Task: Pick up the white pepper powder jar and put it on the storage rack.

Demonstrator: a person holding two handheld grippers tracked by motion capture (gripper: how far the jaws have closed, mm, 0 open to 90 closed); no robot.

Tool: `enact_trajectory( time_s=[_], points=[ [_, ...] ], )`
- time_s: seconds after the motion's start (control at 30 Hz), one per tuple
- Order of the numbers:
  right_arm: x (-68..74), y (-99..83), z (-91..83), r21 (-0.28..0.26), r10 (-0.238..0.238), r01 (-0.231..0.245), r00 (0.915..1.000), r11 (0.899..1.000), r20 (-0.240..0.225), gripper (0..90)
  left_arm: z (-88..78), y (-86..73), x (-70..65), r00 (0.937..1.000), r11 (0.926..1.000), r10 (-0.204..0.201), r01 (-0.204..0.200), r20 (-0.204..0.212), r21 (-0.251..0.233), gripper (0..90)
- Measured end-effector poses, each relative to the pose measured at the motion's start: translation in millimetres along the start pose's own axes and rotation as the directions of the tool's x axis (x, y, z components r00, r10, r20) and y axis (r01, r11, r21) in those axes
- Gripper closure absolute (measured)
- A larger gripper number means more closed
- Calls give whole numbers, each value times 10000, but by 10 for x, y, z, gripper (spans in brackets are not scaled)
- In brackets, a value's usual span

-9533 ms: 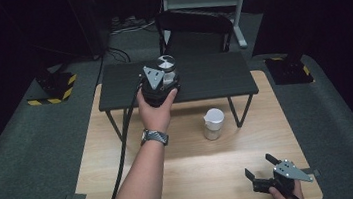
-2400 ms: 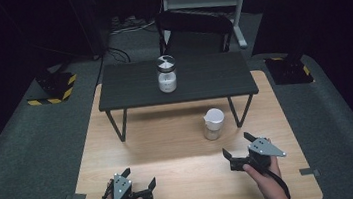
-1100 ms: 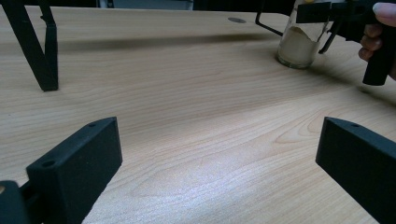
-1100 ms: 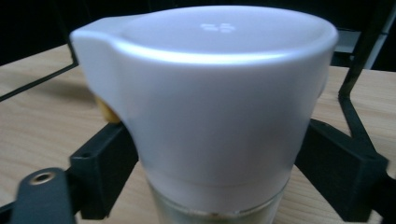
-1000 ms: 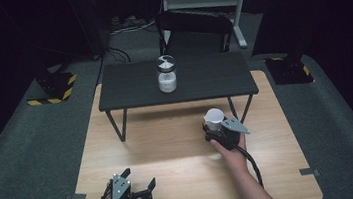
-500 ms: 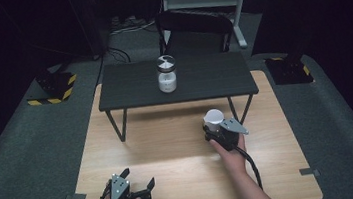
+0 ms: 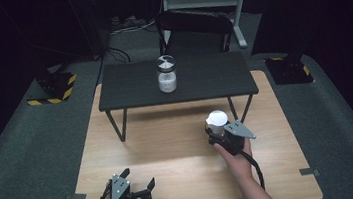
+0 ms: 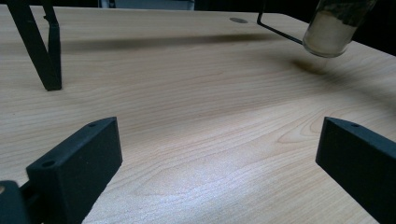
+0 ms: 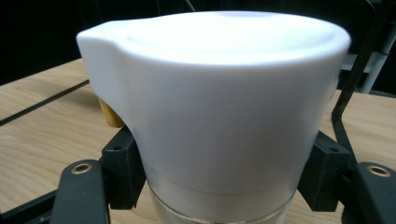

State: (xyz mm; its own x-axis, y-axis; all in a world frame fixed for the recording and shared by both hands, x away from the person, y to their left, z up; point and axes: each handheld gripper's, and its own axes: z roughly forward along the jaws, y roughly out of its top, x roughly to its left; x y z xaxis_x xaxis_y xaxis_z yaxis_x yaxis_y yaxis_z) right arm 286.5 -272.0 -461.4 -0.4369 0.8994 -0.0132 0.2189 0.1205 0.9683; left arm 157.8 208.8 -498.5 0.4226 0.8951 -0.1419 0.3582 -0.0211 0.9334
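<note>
Since the earlier frame my right gripper [image 7: 217,134] has closed in on the white-capped jar [image 7: 216,121] on the wooden table [image 7: 169,145], jaws clamping its sides. My left gripper [image 7: 137,183] rests agape. Judged step: grasping; next, a steady lift.

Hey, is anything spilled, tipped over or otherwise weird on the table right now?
Nothing stands out. One jar stands upright on the black raised shelf. The white-lidded jar sits upright between the jaws of the right hand-held gripper. The left hand-held gripper rests open near the wooden table's front edge. No spill shows.
</note>
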Motion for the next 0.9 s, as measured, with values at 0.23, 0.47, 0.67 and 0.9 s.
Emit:
enact_trajectory(
  time_s=[0.23, 0.47, 0.67, 0.9],
  points=[
    [8, 42, -160, -88, 52, -52, 10000, 9999, -37, 303, -4, -8, -9, 10000, 10000, 89, -89, -4, -42, 7],
    [6, 99, -362, -221, 111, -114, 9999, 9997, -113, 303, -2, -2, -12, 9999, 9999, 140, -140, -4, -4, 7],
    [-8, 189, -542, -342, 176, -183, 9996, 9992, -216, 304, -6, -4, -16, 9998, 9998, 201, -201, 8, -11, 7],
    [2, 317, -688, -466, 93, -103, 9997, 9989, -233, 304, -8, -3, -17, 9998, 9998, 204, -204, 7, 0, 7]
  ],
)
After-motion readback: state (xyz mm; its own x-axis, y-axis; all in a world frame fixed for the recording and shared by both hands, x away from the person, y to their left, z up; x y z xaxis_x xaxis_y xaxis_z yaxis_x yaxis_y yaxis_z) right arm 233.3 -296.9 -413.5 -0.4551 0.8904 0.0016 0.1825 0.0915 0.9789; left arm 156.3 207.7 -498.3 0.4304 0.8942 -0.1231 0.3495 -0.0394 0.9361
